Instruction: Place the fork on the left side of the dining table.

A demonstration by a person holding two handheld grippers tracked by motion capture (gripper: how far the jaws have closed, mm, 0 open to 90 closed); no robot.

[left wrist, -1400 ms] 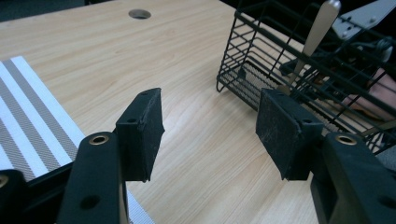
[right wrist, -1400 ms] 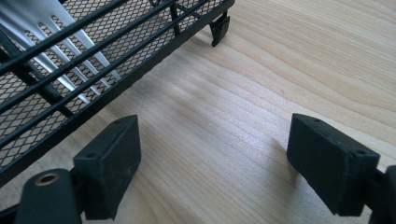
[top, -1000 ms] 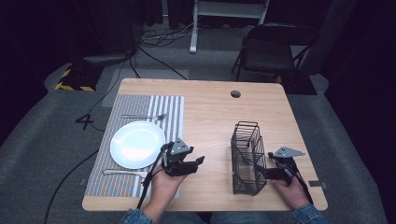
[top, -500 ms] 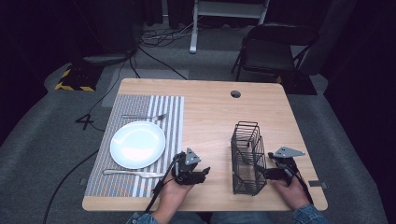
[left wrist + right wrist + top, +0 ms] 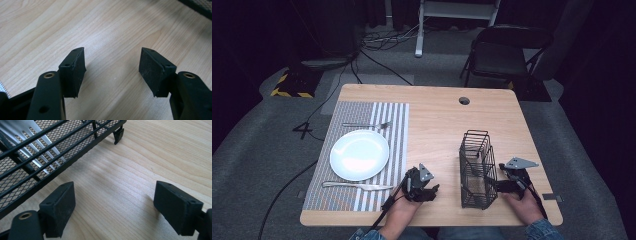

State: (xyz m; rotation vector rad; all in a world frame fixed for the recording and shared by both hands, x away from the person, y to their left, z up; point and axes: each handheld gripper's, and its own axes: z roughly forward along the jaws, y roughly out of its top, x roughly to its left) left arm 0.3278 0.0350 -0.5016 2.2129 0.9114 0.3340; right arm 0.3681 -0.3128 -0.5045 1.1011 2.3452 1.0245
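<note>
While both hands rest near the front edge of the wooden bench (image 5: 437, 125), each one holds a black gripper low over the wood. The left gripper (image 5: 433, 188) sits between the striped mat (image 5: 394, 120) and the black wire basket (image 5: 477, 170). In the left gripper view its jaws are wide apart, with nothing between them but bare wood. The left hand (image 5: 404, 207) holds it from behind, and a black cable trails back from it.

The right gripper (image 5: 493, 185) is just beside the right side of the basket, near its front end. In the right gripper view its jaws are also wide apart and hold nothing. The basket's mesh wall (image 5: 37, 157) is close by on the left of that view, and some shiny silver strips (image 5: 37, 142) show through the mesh inside it. One small basket foot (image 5: 118, 135) stands on the wood. The right hand (image 5: 524, 202) holds this gripper, and a grey three-cornered plate (image 5: 521, 163) sits on top of it.

On the mat lies a round white plate (image 5: 359, 154). A fork (image 5: 364, 124) lies on the far side of the plate, and a knife (image 5: 357, 186) lies on the near side. Neither one touches the plate. A small round hole (image 5: 464, 100) is in the wood near the far edge. Behind the bench, a dark chair (image 5: 507, 52) stands on the grey floor.
</note>
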